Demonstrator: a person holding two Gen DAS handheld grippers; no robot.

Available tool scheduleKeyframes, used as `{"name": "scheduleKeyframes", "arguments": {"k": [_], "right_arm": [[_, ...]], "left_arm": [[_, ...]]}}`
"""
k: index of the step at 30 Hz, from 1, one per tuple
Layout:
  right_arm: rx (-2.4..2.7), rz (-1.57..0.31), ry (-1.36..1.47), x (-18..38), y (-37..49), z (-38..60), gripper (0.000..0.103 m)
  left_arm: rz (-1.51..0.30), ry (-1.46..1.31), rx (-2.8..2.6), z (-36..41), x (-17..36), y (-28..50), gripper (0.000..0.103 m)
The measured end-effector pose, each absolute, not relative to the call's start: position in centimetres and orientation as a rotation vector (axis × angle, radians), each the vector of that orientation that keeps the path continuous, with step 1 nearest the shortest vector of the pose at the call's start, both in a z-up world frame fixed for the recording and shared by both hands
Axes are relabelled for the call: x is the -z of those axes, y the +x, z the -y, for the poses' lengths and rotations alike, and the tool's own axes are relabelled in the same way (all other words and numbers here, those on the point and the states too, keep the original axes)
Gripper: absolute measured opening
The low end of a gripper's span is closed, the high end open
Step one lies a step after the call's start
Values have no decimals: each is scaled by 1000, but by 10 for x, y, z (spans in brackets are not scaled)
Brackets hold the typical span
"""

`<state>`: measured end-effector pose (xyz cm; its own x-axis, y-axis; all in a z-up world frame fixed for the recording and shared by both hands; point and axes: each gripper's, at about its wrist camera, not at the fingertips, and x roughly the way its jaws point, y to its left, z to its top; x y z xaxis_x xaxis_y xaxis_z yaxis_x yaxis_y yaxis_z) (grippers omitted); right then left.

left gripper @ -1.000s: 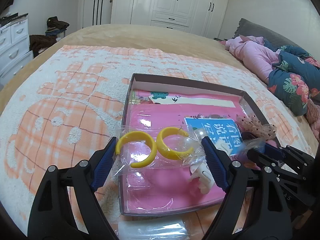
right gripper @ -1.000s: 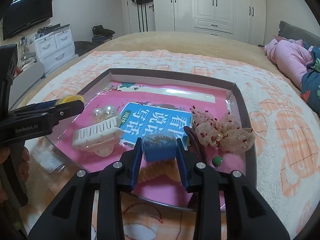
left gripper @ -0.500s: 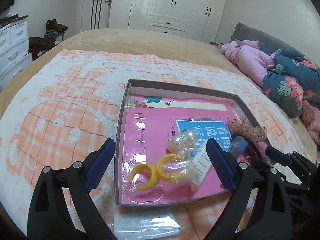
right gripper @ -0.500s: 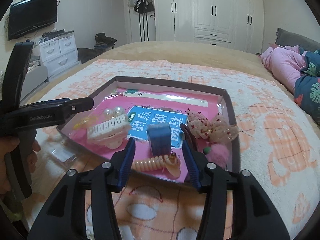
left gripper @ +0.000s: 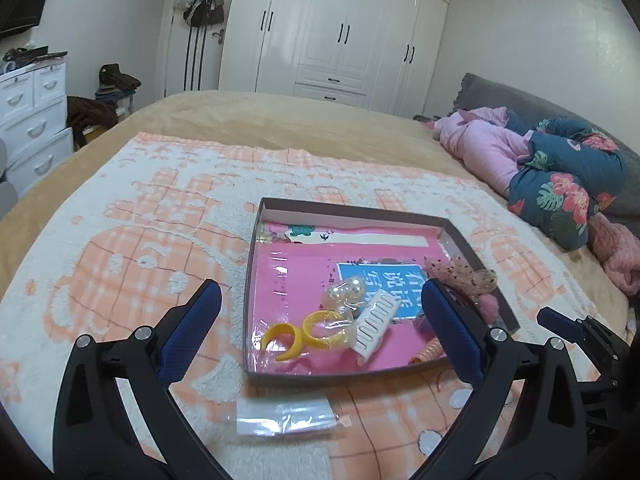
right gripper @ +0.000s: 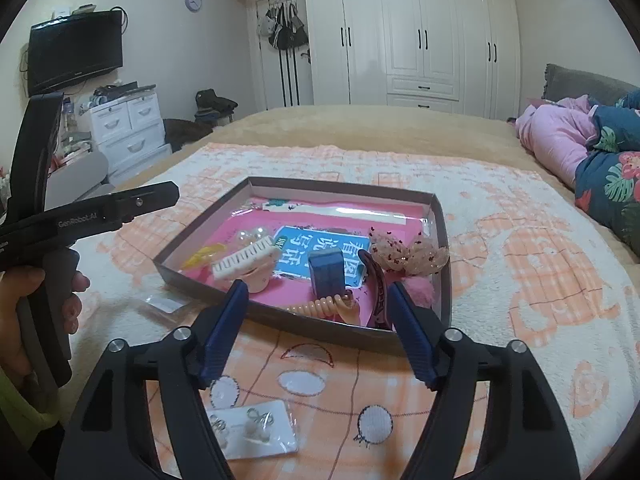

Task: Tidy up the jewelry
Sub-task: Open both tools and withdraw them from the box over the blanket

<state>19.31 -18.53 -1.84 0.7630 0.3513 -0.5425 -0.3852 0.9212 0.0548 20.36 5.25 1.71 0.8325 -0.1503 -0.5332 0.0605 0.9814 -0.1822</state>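
**Gripper status: both jaw sets opening, nothing held**

Left gripper (left gripper: 320, 316) stands with its jaws wide and still opening; nothing lies between the blue pads. It hovers at the near edge of the shallow box (left gripper: 476, 252), apart from the contents. Right gripper (right gripper: 318, 308) is also opening, at a medium-wide gap, with no item pressed by either pad. A hand (right gripper: 24, 300) grips the handle of the left gripper at the left edge of the right wrist view.

The box rests on an orange-and-white blanket (left gripper: 140, 240) spread over the bed. Its floor is lined with a pink sheet and a blue printed card (right gripper: 316, 242).

Contents of the box:
- Yellow hoop earrings (left gripper: 304, 330) in a clear bag, at the near left.
- Pearl earrings (left gripper: 350, 289) in a clear bag, just beyond the yellow pair.
- White hair claw (left gripper: 374, 324), just right of the yellow earrings.
- Small blue box (right gripper: 327, 270), upright, near the middle.
- Coiled peach hair tie (right gripper: 320, 306), at the near wall.
- Dark hair clip (right gripper: 376, 284), right of the blue box.
- Mesh bow (right gripper: 408, 254), toward the right wall, with a pink pom-pom (right gripper: 420, 290) nearer.

Outside the box, on the blanket:
- Clear plastic bag (left gripper: 286, 416), just beyond the near wall.
- Earring card (right gripper: 256, 430) with silver earrings, below the right gripper.
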Motion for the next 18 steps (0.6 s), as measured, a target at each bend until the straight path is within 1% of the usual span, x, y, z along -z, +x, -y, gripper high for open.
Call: {"name": "scheduleKeyframes", "arguments": {"k": [4, 11, 18], "right_arm": [[-404, -562, -60, 14, 181, 188, 77], [-422, -560, -64, 13, 165, 190, 79], [-451, -570, -63, 18, 151, 188, 83]], "left_arm": [[-565, -167, 114, -55, -21, 188, 92], [-575, -169, 98, -60, -18, 170, 92], [-594, -184, 78, -66, -10, 153, 92]]}}
